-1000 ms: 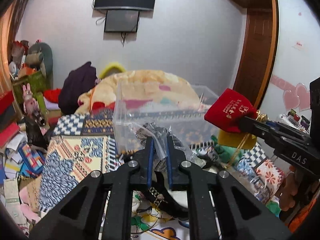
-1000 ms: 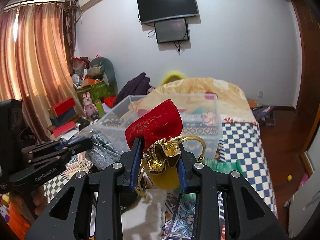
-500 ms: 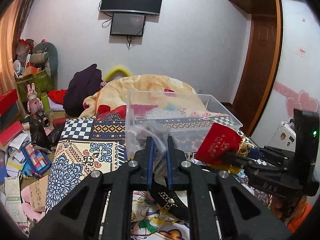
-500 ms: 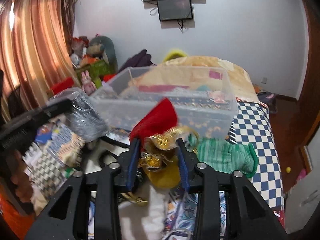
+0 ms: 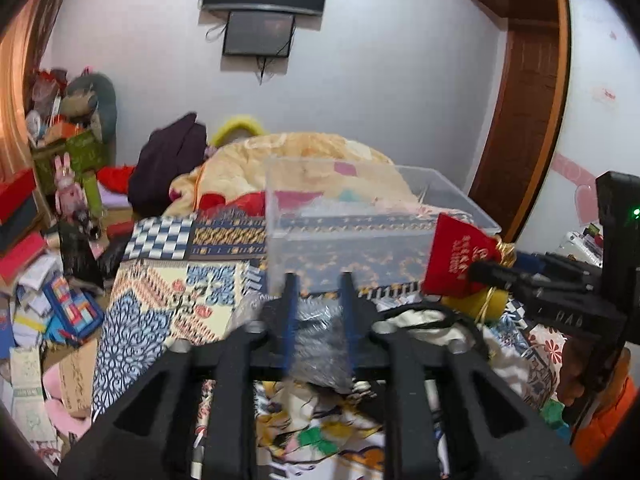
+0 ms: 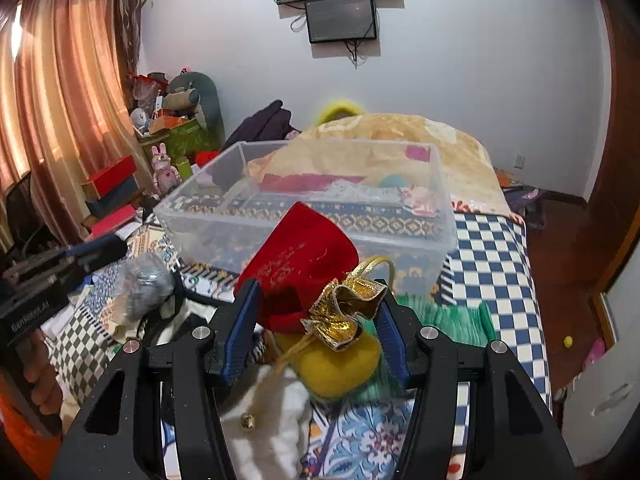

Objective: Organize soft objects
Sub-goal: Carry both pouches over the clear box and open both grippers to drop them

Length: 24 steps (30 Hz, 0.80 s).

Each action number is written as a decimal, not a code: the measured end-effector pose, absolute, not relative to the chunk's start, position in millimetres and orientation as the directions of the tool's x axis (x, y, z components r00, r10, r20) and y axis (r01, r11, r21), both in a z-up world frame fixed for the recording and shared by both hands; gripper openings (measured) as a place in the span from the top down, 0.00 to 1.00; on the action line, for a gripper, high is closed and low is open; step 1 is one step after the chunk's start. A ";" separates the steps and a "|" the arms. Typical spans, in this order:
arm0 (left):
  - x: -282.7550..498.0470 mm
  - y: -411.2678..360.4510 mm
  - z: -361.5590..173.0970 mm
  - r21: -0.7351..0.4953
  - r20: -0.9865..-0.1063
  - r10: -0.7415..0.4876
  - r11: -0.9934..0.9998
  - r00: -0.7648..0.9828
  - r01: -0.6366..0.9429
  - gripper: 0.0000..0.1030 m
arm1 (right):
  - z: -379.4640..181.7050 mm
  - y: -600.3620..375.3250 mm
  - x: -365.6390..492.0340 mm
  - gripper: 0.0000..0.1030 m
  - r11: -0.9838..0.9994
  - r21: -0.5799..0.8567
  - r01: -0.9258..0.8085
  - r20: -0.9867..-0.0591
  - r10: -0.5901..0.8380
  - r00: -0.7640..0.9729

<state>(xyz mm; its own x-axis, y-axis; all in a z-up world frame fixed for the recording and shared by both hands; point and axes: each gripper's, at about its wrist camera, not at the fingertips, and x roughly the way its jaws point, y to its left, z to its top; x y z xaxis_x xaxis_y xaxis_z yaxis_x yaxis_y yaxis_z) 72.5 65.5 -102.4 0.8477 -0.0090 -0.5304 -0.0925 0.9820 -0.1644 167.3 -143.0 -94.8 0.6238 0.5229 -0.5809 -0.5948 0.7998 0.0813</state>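
The left gripper (image 5: 318, 284) has its fingers parted, with a grey silvery pouch (image 5: 318, 344) lying loosely between them, low over the patterned bed cover (image 5: 160, 300). The right gripper (image 6: 316, 312) has its fingers pressed against a red velvet drawstring pouch (image 6: 300, 264) with a gold ribbon (image 6: 344, 312), held just in front of the clear plastic bin (image 6: 200, 216) on the bed.

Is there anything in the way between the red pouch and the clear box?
Nothing visible blocks it. The right gripper holds the red pouch just in front of the clear box, whose top is open with no lid. Only the box's near wall lies ahead, so the pouch would have to go over that rim.
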 end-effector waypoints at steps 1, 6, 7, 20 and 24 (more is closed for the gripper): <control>72.8 69.4 -105.0 -0.172 -0.537 -0.007 0.980 0.844 -0.102 0.54 | -93.4 -141.1 167.3 0.50 0.794 0.082 -0.602 -0.575 0.531 0.622; 76.8 84.9 -123.1 -0.187 -0.583 -0.003 0.974 0.813 -0.130 0.38 | -88.6 -130.7 163.2 0.72 0.775 0.062 -0.629 -0.555 0.551 0.623; 78.5 85.9 -127.4 -0.183 -0.595 -0.002 0.974 0.804 -0.133 0.34 | -87.6 -128.2 160.2 0.78 0.771 0.049 -0.635 -0.549 0.552 0.628; 89.1 98.7 -153.8 -0.254 -0.660 -0.041 0.952 0.751 -0.171 0.48 | -58.9 -136.7 142.3 0.79 0.749 0.057 -0.660 -0.450 0.610 0.652; 83.0 95.3 -153.5 -0.230 -0.654 -0.023 0.958 0.756 -0.169 0.59 | -51.4 -141.6 141.6 0.79 0.756 0.058 -0.652 -0.428 0.609 0.668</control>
